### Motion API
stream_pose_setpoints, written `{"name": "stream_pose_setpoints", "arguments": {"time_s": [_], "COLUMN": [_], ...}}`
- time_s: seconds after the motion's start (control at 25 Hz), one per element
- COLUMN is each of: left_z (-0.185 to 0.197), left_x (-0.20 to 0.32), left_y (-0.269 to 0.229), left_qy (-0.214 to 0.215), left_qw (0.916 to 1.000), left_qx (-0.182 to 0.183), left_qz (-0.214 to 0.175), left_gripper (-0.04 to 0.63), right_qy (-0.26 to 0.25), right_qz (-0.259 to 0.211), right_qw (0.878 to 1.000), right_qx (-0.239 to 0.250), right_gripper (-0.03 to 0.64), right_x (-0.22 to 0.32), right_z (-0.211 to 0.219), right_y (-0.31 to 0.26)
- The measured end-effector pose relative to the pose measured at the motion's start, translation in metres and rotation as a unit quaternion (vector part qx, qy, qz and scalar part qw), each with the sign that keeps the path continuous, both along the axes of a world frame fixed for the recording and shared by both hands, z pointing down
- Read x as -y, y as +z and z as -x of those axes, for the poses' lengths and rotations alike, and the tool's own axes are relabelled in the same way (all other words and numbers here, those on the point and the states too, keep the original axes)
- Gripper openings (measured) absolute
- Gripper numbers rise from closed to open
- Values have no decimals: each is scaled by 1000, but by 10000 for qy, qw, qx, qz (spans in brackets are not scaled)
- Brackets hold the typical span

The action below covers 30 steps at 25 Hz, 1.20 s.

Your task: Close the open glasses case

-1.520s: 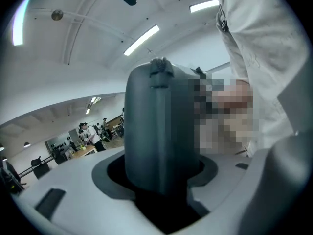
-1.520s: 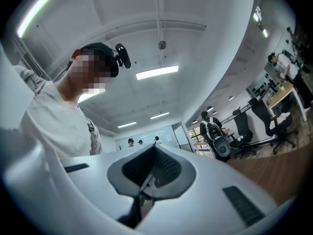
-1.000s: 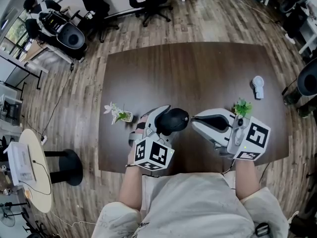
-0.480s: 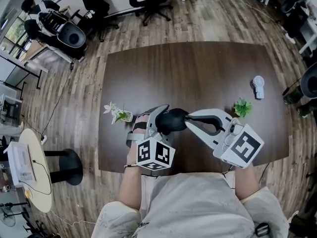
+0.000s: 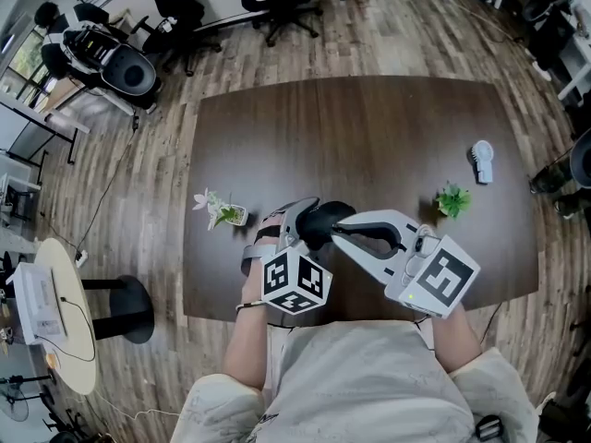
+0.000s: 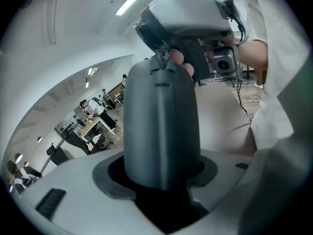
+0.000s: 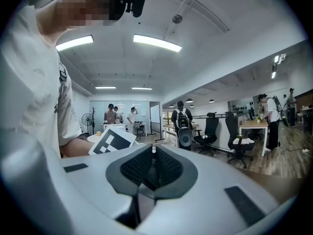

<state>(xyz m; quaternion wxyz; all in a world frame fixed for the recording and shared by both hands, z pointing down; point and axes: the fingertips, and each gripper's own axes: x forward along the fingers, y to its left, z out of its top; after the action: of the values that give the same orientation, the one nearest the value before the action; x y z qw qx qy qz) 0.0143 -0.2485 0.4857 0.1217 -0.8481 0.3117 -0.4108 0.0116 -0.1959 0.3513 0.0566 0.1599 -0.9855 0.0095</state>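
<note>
The glasses case [image 5: 325,221] (judged stiff, light, slick) is clamped in the left gripper [image 5: 307,218] above the near bench [image 5: 369,137]; the right gripper [image 5: 338,233], empty, jaws just eased a crack from closed, is poised at its free end, best pressed there.

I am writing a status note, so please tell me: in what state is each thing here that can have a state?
glasses case: clamped in the left gripper; whether fully closed, cannot tell.
left gripper: jaws wide, shut on the case.
right gripper: shut and empty, jaws having just eased a hair apart, tips at the case.
green plant: on the table, apart from both grippers.
</note>
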Motion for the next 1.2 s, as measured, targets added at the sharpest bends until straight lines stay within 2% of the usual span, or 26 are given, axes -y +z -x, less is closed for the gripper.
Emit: {"name": "stream_pose_setpoints", "arguments": {"time_s": [0.36,0.52,0.68,0.8,0.92,1.0,1.08,1.2], "left_z": [-2,-5,-9,-19,-33,-43,-48,-48], "left_x": [-2,-2,-8,-19,-36,-50,-58,-60], "left_y": [3,-2,-16,-32,-51,-61,-67,-69], "left_qy": [37,73,268,627,1183,1571,1785,1812], "left_qw": [9999,9998,9970,9908,9783,9684,9617,9606], "left_qx": [36,-148,-674,-1133,-1610,-1833,-1971,-2018], "left_qz": [91,115,261,390,545,625,670,607], "left_gripper": [256,256,257,258,258,256,256,258], "right_qy": [-70,-92,-312,-451,-581,-783,-1013,-1080], "right_qz": [69,-49,105,57,21,51,90,-32], "right_qw": [10000,9993,9980,9979,9973,9959,9935,9926], "right_qx": [-13,360,532,458,440,440,514,562], "right_gripper": [29,48,185,264,301,305,291,278], "right_x": [-3,-5,-9,-8,-9,-14,-22,-25], "right_z": [6,1,-17,-27,-29,-24,-18,-14], "right_y": [4,-10,-14,-12,-15,-15,-16,-20]}}
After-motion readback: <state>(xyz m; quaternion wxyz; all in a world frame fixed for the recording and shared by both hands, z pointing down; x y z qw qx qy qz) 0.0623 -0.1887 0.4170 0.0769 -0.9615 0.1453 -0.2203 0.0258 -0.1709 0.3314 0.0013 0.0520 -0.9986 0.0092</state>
